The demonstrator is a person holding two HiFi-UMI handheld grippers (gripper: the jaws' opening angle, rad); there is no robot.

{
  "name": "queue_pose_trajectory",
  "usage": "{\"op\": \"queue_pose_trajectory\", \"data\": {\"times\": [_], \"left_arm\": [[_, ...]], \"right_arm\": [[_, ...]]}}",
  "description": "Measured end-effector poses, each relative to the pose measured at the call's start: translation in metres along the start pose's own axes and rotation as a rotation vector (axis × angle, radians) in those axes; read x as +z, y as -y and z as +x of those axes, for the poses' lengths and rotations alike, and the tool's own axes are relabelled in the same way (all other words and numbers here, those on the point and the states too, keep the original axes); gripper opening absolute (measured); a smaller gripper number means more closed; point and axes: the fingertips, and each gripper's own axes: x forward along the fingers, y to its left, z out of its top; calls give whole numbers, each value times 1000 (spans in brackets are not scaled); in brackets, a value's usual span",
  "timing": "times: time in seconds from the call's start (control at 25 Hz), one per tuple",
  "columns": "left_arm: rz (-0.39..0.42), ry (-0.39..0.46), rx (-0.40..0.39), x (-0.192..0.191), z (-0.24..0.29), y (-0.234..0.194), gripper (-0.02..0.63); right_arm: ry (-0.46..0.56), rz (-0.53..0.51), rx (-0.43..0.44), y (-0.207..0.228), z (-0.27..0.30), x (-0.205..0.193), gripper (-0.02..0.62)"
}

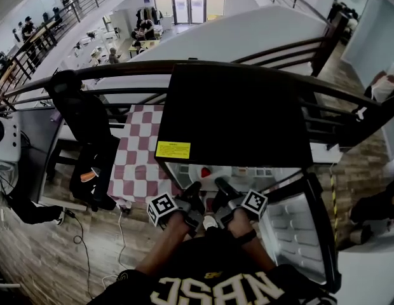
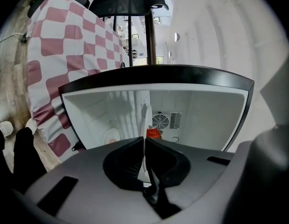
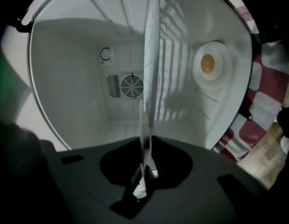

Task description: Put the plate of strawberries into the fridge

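White plate (image 3: 151, 55) shows edge-on in both gripper views. I have the left gripper (image 2: 144, 157) and the right gripper (image 3: 147, 171) clamped on its near rim, side by side. The plate reaches into the open mouth of the fridge (image 2: 158, 76), with the strawberries (image 2: 154, 133) on its far part, toward the fan (image 3: 132, 85). I see free space between the plate and both side walls. A small dish (image 3: 209, 64) with something orange on it sits on the slatted shelf, apart from the plate. The door (image 1: 298, 227) stands open on my right.

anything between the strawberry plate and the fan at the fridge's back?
Bare: the right gripper view shows only white liner from plate to fan. A small dish with something orange sits off to the side.
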Motion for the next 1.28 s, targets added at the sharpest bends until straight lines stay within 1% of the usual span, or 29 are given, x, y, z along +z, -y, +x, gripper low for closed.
{"op": "queue_pose_trajectory", "data": {"times": [0.28, 0.52, 0.64, 0.92, 1.04, 1.08, 1.12, 1.16, 1.24, 1.28], "left_arm": [[6, 27, 6, 6, 10, 3, 31], [-6, 35, 9, 12, 17, 4, 32], [-1, 28, 8, 16, 24, 4, 32], [1, 33, -9, 17, 29, 5, 32], [9, 29, -30, 17, 28, 8, 32], [32, 18, -50, 15, 28, 14, 33], [67, 1, -72, 12, 27, 22, 43], [104, -19, -93, 9, 26, 30, 78], [167, -49, -119, 5, 24, 41, 158], [202, -60, -119, 5, 22, 42, 182]], "right_arm": [[8, 16, -10, -1, 9, 9, 43], [-10, 64, -36, 1, 9, 5, 49], [-28, 35, -35, -8, 9, 4, 52], [-65, 7, -25, -8, 8, 3, 52], [-80, -39, -6, -11, 8, 3, 58], [-82, -64, 1, -16, 8, 3, 95], [-85, -93, 7, -21, 6, 2, 225], [-92, -133, 15, -28, 4, 2, 291], [-113, -256, 25, -39, 0, 0, 300], [-123, -328, 15, -41, -3, 0, 302]]}}
